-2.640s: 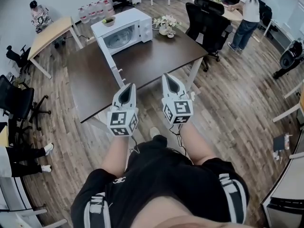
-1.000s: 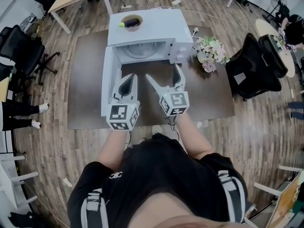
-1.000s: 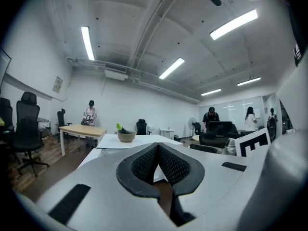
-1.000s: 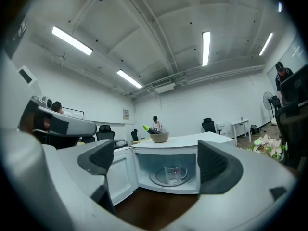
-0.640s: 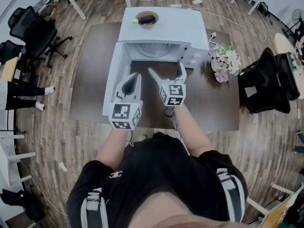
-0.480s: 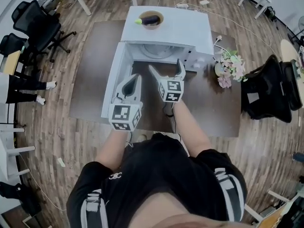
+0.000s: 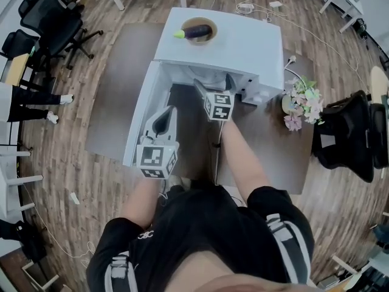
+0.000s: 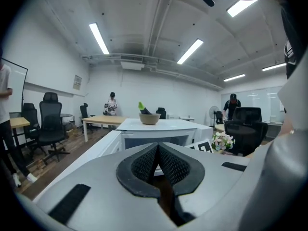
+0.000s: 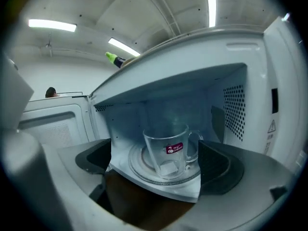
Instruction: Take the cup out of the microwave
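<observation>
A clear glass cup (image 9: 168, 150) with a red label and its handle to the right stands upright on the turntable inside the white microwave (image 7: 243, 41). The microwave's door (image 7: 141, 120) hangs open to the left. My right gripper (image 7: 213, 84) is at the oven's mouth. Its jaws are open wide, and the cup stands just ahead of them and untouched, as the right gripper (image 9: 159, 165) view shows. My left gripper (image 7: 167, 113) hangs back beside the open door. Its pads (image 8: 168, 165) are shut on nothing. The head view hides the cup.
A bowl (image 7: 198, 32) holding an eggplant sits on the microwave's roof. A pot of flowers (image 7: 304, 105) stands on the brown table (image 7: 115, 102) right of the oven. Black office chairs (image 7: 346, 132) stand at the right and at the far left.
My right gripper has gone forward from over the table to the microwave's mouth with its jaws spread. The left gripper has sunk a little beside the door. The microwave looks nearer.
</observation>
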`<state>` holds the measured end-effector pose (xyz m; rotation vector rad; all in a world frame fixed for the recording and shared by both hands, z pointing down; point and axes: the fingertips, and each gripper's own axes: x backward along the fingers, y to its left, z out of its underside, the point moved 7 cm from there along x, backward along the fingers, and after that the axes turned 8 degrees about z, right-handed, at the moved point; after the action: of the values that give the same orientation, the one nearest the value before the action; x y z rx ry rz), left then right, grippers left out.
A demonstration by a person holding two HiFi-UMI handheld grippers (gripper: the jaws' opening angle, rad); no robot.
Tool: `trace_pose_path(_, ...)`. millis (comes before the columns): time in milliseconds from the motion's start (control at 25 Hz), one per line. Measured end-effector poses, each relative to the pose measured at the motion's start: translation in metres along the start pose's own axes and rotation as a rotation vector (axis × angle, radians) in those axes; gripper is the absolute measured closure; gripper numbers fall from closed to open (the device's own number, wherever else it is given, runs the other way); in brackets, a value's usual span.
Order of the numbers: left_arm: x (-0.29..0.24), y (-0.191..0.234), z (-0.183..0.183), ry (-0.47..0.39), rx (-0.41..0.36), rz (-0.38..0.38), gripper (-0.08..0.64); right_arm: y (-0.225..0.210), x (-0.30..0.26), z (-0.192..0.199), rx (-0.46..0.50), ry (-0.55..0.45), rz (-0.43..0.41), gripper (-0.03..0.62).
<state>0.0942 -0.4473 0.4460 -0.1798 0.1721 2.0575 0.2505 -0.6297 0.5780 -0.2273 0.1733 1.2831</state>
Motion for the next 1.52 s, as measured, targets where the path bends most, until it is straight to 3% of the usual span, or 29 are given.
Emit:
trace_pose_path(440, -0.007, 0.011, 0.026, 0.070, 0.019, -0.035, 0.561, -0.007, -0.055, 0.007, 0.034, 0.029, -0.003, 0.046)
trace_pose_path(680, -0.005, 0.012, 0.029, 0.084, 0.011, -0.042, 0.560, -0.013, -0.059, 0.012, 0.037, 0.025, 0.074, 0.204)
trace_pose_path(840, -0.002, 0.011, 0.029, 0.086, 0.008, -0.038, 0.560, -0.011, -0.055, 0.011, 0.050, 0.034, 0.076, 0.209)
trace_pose_path(1120, -0.001, 0.009, 0.022, 0.065, 0.005, -0.019, 0.560, -0.006, -0.023, 0.004, 0.046, -0.005, 0.060, 0.212)
trace_pose_path(1520, 0.014, 0.003, 0.001, -0.015, -0.001, 0.055, 0.560, 0.016, 0.083, -0.026, 0.031, -0.083, 0.030, 0.213)
